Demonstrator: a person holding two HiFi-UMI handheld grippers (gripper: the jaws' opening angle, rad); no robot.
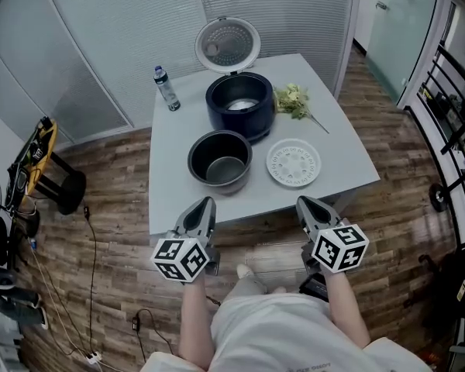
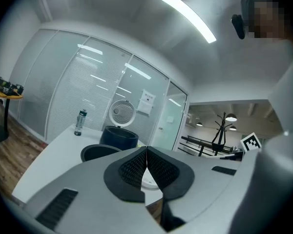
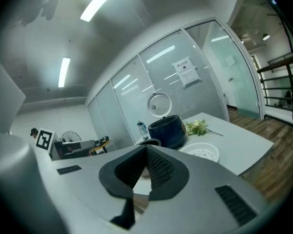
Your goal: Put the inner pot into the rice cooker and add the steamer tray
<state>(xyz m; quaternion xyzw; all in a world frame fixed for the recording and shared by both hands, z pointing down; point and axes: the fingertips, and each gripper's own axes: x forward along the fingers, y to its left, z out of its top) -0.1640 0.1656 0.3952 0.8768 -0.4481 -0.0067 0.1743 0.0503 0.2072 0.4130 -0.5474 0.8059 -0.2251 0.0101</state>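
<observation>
A grey desk (image 1: 341,153) stands ahead of both jaws. The dark inner pot (image 1: 220,160) sits nearest the left jaws, the white steamer tray (image 1: 294,163) nearest the right jaws. Farther off are the open rice cooker (image 1: 240,103), a water bottle (image 1: 165,87) and some green leaves (image 1: 293,101).

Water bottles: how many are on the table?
1. The water bottle stands near the far left corner of the table, left of the rice cooker. No others show.

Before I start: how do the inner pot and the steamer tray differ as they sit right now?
The inner pot is dark and deep; the steamer tray is white, flat and perforated. The inner pot sits left, the steamer tray right of it. Both are round and rest on the table, outside the rice cooker.
</observation>
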